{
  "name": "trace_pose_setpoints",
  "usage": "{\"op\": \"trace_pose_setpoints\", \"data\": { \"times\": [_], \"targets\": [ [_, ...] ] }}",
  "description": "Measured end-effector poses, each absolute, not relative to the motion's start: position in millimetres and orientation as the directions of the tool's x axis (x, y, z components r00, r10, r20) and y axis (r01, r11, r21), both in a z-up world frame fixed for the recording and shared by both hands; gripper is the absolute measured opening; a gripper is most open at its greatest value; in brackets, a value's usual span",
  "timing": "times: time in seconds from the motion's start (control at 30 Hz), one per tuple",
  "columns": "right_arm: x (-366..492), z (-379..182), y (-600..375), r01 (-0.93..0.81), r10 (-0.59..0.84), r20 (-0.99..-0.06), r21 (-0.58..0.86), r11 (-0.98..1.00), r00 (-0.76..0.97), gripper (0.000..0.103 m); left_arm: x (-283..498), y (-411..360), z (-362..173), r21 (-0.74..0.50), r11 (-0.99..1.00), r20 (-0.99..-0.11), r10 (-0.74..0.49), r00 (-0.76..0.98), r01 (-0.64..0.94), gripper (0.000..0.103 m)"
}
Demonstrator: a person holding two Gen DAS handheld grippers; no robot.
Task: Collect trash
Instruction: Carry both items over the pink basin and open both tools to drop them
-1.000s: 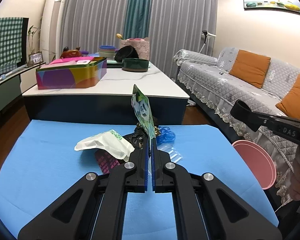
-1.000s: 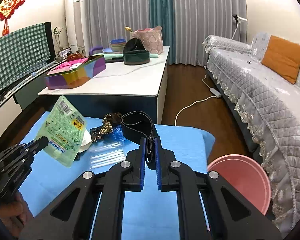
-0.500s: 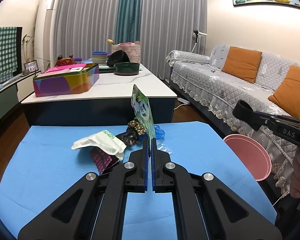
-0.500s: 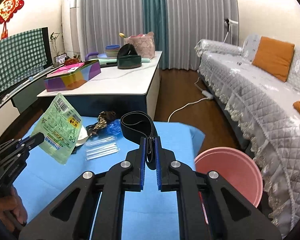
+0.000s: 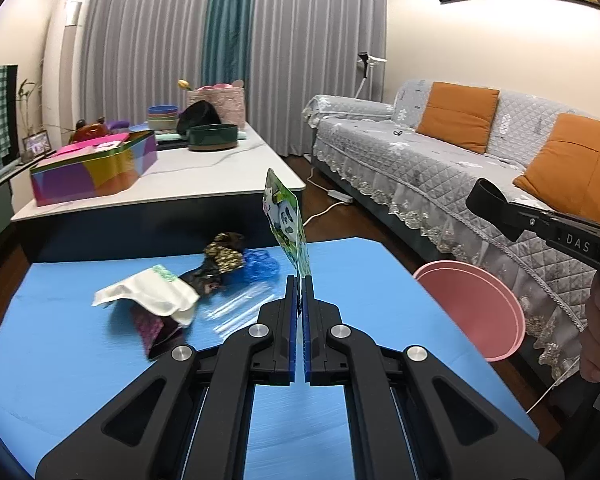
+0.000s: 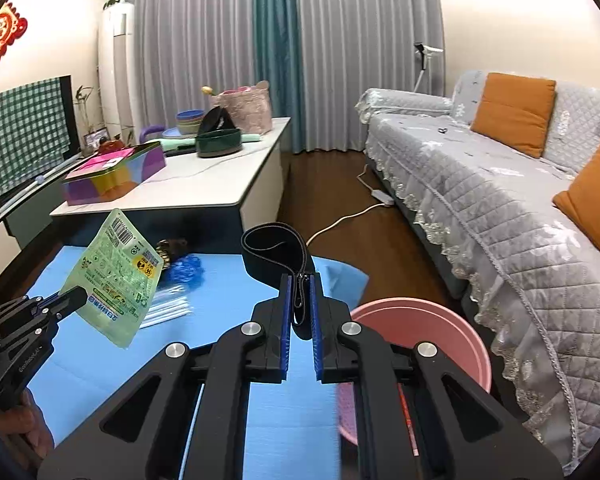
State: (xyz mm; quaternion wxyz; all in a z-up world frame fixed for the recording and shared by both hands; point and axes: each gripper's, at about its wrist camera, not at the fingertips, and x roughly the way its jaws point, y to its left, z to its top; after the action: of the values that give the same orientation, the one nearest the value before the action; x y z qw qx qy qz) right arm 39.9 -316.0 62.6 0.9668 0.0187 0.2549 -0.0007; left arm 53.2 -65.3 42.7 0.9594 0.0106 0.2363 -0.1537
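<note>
A: What do the left tongs (image 5: 300, 280) have?
B: They are clamped tight on the bottom edge of a green packet (image 5: 286, 226), which stands upright above the blue desk (image 5: 380, 280).
A: And the right tongs (image 6: 300, 280)?
B: Nearly closed, pinching a black band (image 6: 274, 252) whose loop sticks up past the tips.
A: Where is the bin (image 6: 420, 320)?
B: The pink one sits just off the desk's right edge, beside the sofa (image 6: 480, 200). More wrappers (image 5: 152, 292) lie on the desk to the left.
</note>
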Motion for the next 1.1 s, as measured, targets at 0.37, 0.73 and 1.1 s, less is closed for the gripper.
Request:
{"op": "trace_pose_setpoints", "data": {
  "times": [0.37,0.73,1.1],
  "targets": [
    [31,59,-353,0.091,-0.053,-0.495,0.052,0.995,0.868,0.009,54,-98,43,-0.062,0.930,-0.455,-0.349,0.819,0.362,0.002],
    [28,57,-373,0.139,-0.091,-0.494,0.060,0.989,0.864,0.009,57,-112,40,-0.065,0.920,-0.466,-0.370,0.804,0.385,0.002],
    [34,57,-392,0.183,-0.120,-0.494,0.082,0.980,0.861,0.009,60,-122,39,-0.064,0.911,-0.472,-0.388,0.792,0.408,0.002]
  ]
}}
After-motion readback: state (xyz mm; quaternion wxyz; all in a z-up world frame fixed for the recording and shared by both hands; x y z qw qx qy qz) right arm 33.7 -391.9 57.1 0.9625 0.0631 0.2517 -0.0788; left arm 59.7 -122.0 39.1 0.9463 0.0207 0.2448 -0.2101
